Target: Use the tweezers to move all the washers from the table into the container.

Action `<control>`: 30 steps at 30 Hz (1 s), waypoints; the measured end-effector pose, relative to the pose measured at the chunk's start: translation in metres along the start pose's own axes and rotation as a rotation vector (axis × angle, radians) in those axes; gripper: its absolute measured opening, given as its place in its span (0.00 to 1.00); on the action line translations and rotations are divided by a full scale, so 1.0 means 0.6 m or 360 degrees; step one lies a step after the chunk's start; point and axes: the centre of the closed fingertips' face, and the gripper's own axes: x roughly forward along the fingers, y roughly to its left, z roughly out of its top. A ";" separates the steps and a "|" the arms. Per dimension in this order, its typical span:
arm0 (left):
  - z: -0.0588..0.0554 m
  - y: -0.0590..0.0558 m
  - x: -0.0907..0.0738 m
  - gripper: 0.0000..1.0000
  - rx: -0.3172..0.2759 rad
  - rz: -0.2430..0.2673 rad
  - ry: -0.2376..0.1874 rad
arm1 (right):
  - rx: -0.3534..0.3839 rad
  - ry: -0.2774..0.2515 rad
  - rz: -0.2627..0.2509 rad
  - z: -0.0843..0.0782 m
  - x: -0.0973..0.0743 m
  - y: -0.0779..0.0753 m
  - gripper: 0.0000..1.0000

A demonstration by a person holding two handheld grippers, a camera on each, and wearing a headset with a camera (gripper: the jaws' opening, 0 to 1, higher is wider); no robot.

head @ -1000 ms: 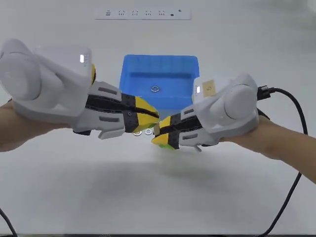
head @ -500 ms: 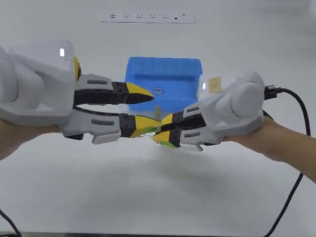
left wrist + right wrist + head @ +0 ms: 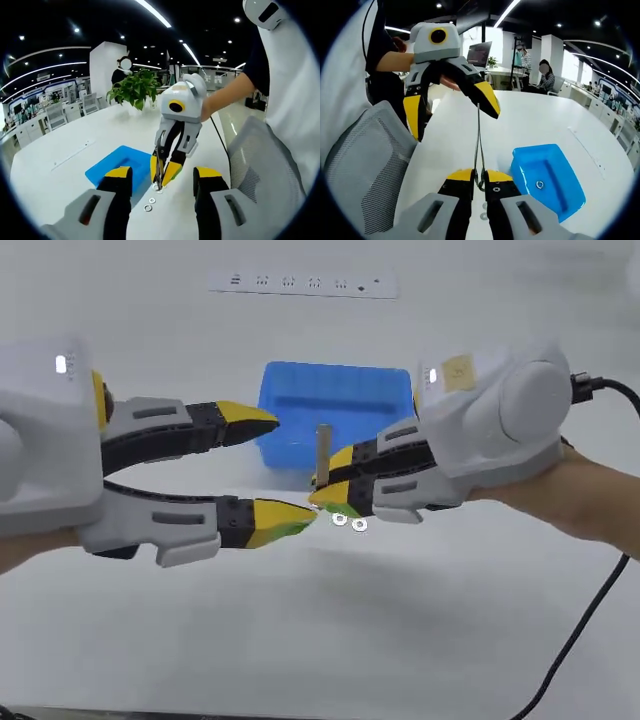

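The right gripper [image 3: 325, 496] was pinched narrow on the tweezers [image 3: 479, 135], its two jaws pressed against the thin metal legs near their lower end. In the head view the upper end of the tweezers stood up in front of the blue container [image 3: 370, 390], while the tips were hidden behind the right gripper's jaws. In the left gripper view the tips came down to the table [image 3: 330, 640] at the near edge of the container. A small ring seemed to lie right at them, but it was too small to tell whether it was gripped or merely touched.

The left gripper [image 3: 283, 466] was spread wide and held nothing. Its upper jaw crossed the left part of the container, and its lower jaw tip lay just left of the loose washers [image 3: 349, 523]. These washers lay on the table just near of the container, below the right gripper's tips. A single washer [image 3: 539, 184] lay inside the container.

A power strip [image 3: 303, 283] lay at the far side of the table, blurred. A black cable [image 3: 590, 610] ran from the right gripper and was cut off at the near right edge.
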 end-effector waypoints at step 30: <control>-0.016 0.026 -0.009 0.93 -0.0101 0.0134 0.0036 | -0.0033 -0.0044 -0.0173 0.007 -0.022 -0.169 0.09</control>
